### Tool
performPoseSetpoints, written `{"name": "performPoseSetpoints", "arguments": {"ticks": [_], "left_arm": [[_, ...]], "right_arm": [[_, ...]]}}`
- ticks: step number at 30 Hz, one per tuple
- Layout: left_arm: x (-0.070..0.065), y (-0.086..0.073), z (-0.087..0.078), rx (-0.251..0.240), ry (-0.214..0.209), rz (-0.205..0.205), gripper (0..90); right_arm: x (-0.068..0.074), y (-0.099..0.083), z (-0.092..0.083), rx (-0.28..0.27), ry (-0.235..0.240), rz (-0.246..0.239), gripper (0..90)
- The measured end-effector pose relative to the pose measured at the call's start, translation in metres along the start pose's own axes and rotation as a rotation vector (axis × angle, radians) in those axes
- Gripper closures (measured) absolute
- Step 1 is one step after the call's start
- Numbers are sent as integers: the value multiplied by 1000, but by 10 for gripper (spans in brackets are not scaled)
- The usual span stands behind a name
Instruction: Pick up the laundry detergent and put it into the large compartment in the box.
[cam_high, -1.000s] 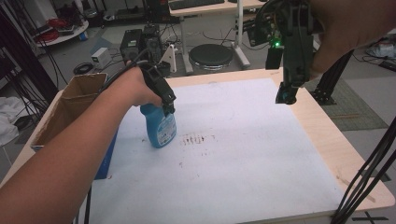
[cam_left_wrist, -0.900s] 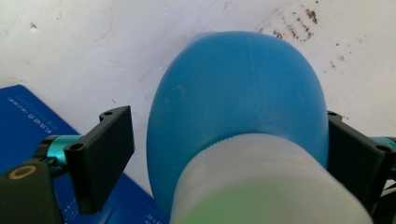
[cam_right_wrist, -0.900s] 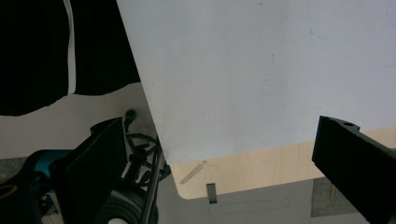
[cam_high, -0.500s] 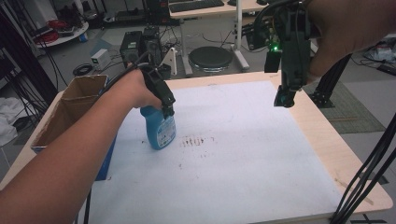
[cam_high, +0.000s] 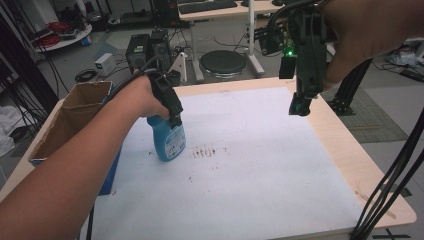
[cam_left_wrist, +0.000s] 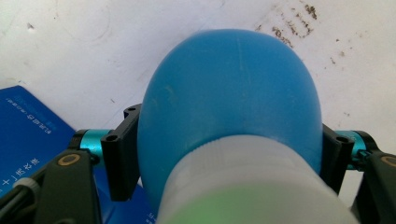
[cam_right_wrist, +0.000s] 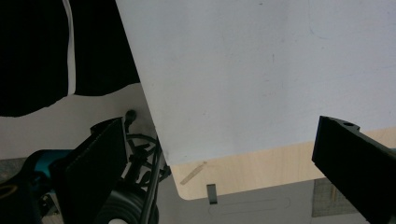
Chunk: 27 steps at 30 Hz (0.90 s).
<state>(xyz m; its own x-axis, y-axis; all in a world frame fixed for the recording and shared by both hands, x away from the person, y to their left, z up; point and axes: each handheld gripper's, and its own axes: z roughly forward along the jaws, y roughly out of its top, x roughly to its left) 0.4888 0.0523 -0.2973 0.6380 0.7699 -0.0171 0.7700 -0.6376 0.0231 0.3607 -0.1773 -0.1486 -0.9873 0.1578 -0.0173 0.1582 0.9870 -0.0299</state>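
So the left gripper has its jaws clamped around a blue spray bottle, which stands on the white sheet at about 9 o'clock from the table's middle. Brown smudges sit just beside the bottle at its 3 o'clock. The right gripper hangs over the sheet's far right, around 1 o'clock, jaws spread wide with nothing between them. A cardboard box is off at the left edge.

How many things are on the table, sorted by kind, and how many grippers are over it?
Blue spray bottle: 1
Cardboard box: 1
Blue booklet: 1
White mat: 1
Grippers: 2, left gripper and right gripper
Total: 6
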Motion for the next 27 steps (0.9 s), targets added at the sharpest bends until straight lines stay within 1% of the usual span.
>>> {"name": "performPoseSetpoints", "arguments": {"ticks": [5, 7, 8, 9, 12, 15, 17, 18, 21, 23, 24, 27], "left_arm": [[-1, 0, 0, 3, 7, -3, 294], [-1, 0, -1, 10, 22, -10, 300], [-2, 0, -1, 13, 24, -11, 372], [-2, 0, -1, 13, 24, -13, 385], [-4, 0, -1, 12, 38, -7, 388], [-4, 0, -1, 15, 38, -4, 389], [-4, -1, -2, 10, 38, 10, 388], [-4, -2, -3, 3, 37, 7, 388], [-4, -4, -7, -3, 33, 14, 388], [-1, -8, -14, -13, 13, 12, 388], [0, -8, -16, -14, 10, 13, 388], [4, -14, -29, -27, -4, 4, 388]], "right_arm": [[0, 0, -1, 0, 1, -2, 26], [0, 0, -1, 0, 3, -1, 26], [-1, 0, 0, 1, 2, -1, 26], [-1, 0, 0, 3, 3, 0, 26], [0, 1, 0, 3, 3, 3, 26], [0, 1, 0, 1, 4, 0, 26], [0, 3, 1, 6, 6, -1, 26], [0, 3, 1, 8, 5, -3, 26], [0, 4, 1, 6, 6, -8, 26], [0, 5, 1, 8, 5, -11, 26], [0, 5, 2, 10, 5, -13, 26], [0, 7, 2, 12, 5, -12, 26]]}}
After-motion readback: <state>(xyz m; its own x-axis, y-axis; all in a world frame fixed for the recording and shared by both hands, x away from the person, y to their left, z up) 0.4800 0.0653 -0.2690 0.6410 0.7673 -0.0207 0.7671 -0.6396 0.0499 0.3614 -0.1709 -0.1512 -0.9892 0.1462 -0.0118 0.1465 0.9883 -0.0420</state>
